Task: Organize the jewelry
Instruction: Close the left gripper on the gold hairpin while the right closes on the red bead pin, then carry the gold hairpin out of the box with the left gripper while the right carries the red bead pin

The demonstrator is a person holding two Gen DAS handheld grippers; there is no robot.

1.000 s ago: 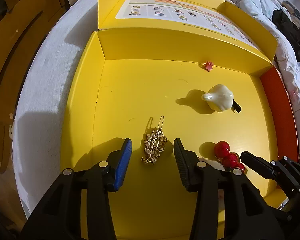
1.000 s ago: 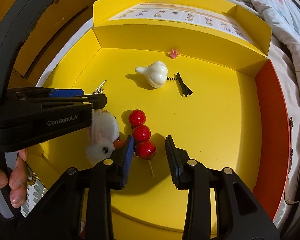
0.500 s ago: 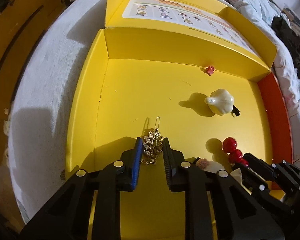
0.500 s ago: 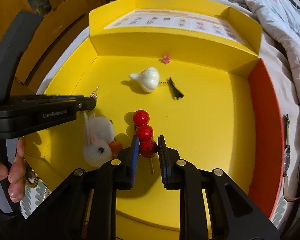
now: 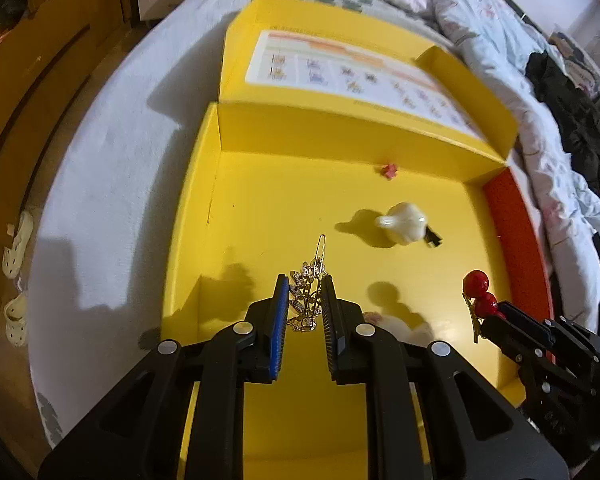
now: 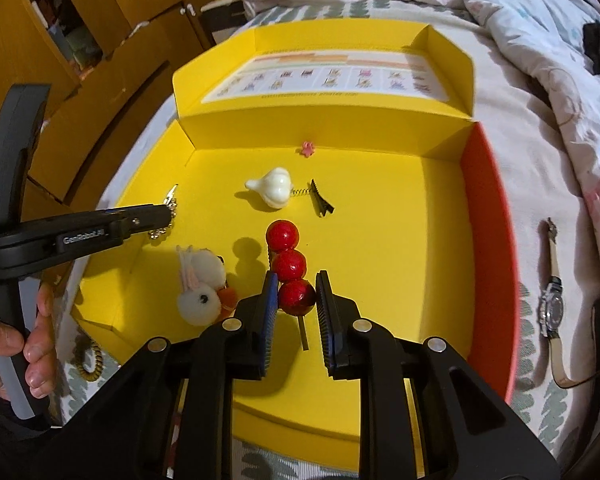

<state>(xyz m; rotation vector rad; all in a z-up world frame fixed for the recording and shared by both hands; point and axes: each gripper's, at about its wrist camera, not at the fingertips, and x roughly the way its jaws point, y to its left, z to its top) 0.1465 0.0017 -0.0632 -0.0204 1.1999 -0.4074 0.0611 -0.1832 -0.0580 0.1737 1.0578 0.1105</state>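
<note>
My left gripper is shut on a gold rhinestone hair clip and holds it above the floor of the yellow box. My right gripper is shut on a red three-ball hair clip and holds it lifted above the box floor; it also shows in the left wrist view. The left gripper with the gold clip shows at the left of the right wrist view. A white garlic-shaped clip, a small pink star and a white plush bunny clip lie in the box.
The box has a red right wall and an open lid with a printed sheet. A wristwatch lies on the bedding right of the box. A gold hair tie lies left of the box. Wooden cabinets stand at left.
Both grippers closed on their clips and lifted them off the box floor. Both cameras rose and pulled back, showing more of the bed.
</note>
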